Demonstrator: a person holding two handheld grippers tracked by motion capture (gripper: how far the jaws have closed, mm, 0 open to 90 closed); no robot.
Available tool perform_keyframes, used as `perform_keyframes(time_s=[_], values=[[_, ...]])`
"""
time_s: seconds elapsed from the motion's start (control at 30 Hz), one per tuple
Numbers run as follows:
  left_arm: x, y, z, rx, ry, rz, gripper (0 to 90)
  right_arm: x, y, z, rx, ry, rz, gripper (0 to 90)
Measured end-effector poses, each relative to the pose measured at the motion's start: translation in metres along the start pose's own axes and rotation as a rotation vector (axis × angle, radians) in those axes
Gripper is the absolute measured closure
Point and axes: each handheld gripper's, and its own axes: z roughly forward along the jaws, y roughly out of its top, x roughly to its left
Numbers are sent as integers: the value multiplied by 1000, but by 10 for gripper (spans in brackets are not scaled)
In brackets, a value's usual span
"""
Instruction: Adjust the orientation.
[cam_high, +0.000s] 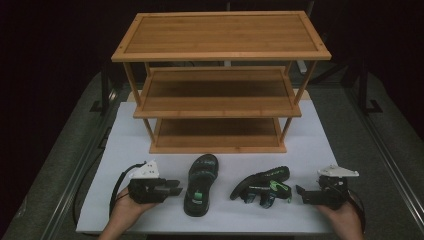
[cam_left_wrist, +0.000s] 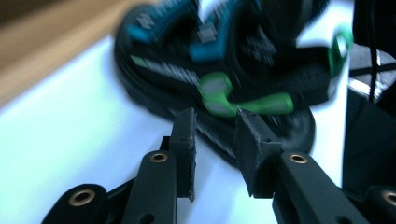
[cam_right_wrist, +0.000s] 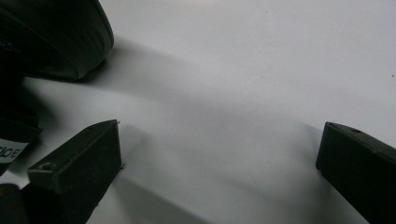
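Nearest, at 7 o'clock of the white table sheet (cam_high: 125, 135), the left gripper (cam_high: 176, 189) is released, its jaws a little apart with nothing between them, just beside the heel of the upright black sandal with green straps (cam_high: 201, 184). At 5 o'clock, the right gripper (cam_high: 299, 192) stands wide and released, near the second black sandal with green and blue straps (cam_high: 262, 186), which lies on its side. Farther, at 12 o'clock, stands the three-tier bamboo shoe rack (cam_high: 220, 50).
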Motion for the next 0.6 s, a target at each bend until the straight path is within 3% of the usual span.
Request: perform_keyframes(time_s=[0.1, 0.37, 0.5, 0.6], values=[[-5, -6, 9, 39, -26, 1, 668, 0, 0, 0, 1, -1, -2, 0], [-12, -3, 16, 45, -40, 17, 659, 0, 0, 0, 0, 0, -1, 0], [-7, -6, 10, 61, -8, 9, 582, 0, 0, 0, 0, 0, -1, 0], [0, -8, 2, 82, 67, 2, 484, 0, 0, 0, 0, 0, -1, 0]])
